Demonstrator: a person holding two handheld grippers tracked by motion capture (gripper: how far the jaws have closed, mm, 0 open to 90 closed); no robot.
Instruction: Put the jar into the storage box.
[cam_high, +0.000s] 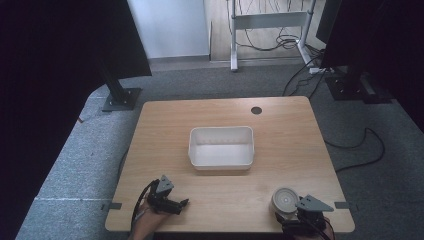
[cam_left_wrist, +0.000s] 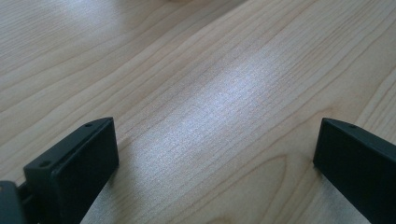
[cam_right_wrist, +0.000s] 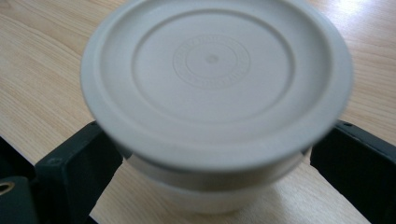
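The lidded white cup (cam_high: 285, 200) stood upright near the front right edge of the wooden table (cam_high: 280, 125); the right gripper (cam_high: 299, 212) straddled it, jaws spread wide on either side (contact could not be confirmed); the left gripper (cam_high: 177, 204) rested front left, jaws wide over bare wood; a white tub (cam_high: 221, 147) sat mid-table, well apart.

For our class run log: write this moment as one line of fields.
right claw: open, jaws either side of lidded cup | left claw: open, empty, over table | bin: mid-table, empty
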